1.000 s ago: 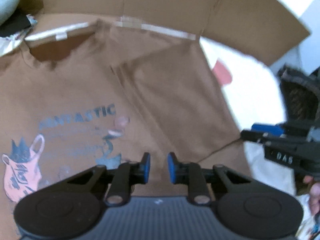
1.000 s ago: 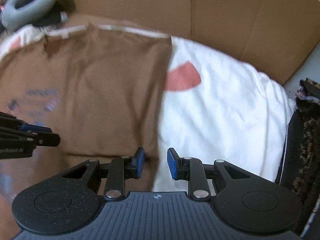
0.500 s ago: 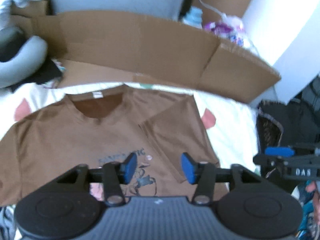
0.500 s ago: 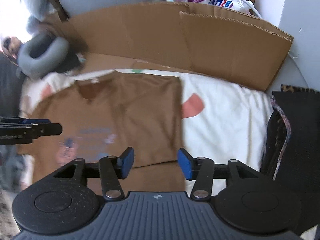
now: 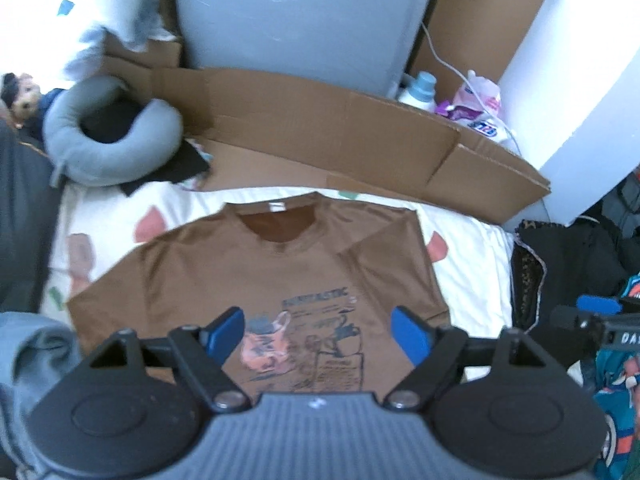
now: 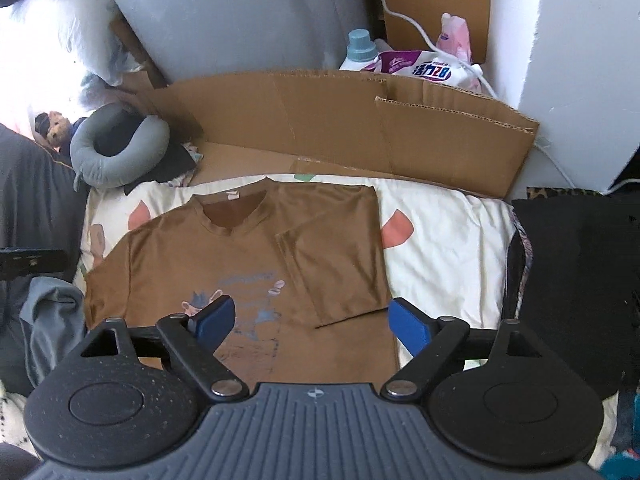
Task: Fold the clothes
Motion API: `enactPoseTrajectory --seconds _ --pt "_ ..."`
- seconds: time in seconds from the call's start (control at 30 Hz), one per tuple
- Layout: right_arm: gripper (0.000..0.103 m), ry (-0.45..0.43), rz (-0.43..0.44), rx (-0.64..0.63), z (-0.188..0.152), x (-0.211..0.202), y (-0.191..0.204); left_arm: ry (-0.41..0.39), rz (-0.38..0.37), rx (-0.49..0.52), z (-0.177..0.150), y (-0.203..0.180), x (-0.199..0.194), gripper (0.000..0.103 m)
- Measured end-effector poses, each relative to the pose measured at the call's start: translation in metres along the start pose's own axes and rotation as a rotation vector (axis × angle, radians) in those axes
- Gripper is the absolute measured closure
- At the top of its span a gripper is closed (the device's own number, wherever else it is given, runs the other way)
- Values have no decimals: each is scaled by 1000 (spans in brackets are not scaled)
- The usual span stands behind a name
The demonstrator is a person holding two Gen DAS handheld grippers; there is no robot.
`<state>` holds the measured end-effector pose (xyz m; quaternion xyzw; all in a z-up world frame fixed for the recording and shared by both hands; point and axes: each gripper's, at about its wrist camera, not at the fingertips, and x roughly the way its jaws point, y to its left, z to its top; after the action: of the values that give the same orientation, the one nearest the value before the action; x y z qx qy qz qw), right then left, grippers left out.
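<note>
A brown T-shirt [image 5: 248,272] [image 6: 224,264] with a printed picture lies flat, front up, on a cream bedsheet [image 5: 472,248] [image 6: 440,240]. Its right sleeve and side are folded inward over the body [image 6: 340,256]. My left gripper [image 5: 318,330] hangs high above the shirt's print, its jaws opening, nothing between the blue pads. My right gripper [image 6: 310,322] hovers high over the shirt's lower right part, jaws also opening and empty. The right gripper's tip shows at the right edge of the left wrist view [image 5: 592,316].
A flattened cardboard sheet [image 5: 340,136] [image 6: 340,116] stands behind the shirt. A grey neck pillow [image 5: 100,136] [image 6: 116,152] lies at the back left. Dark clothes [image 6: 576,280] pile at the right, a grey garment [image 6: 48,320] at the left. Detergent bottles [image 6: 360,50] stand behind the cardboard.
Both grippers have risen well above the shirt and their jaws have spread from nearly shut to wide. The whole shirt and its surroundings have come into view.
</note>
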<state>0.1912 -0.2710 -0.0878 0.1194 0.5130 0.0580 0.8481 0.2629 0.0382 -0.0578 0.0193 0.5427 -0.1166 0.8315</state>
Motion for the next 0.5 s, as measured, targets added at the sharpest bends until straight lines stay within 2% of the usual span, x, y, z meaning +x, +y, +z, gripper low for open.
enactPoseTrajectory --seconds 0.23,0.5 --pt "13 -18 22 4 9 -30 19 1 17 -36 -2 46 -35 20" --pt "12 -28 41 -15 18 -40 52 -10 33 -85 -13 100 -54 19"
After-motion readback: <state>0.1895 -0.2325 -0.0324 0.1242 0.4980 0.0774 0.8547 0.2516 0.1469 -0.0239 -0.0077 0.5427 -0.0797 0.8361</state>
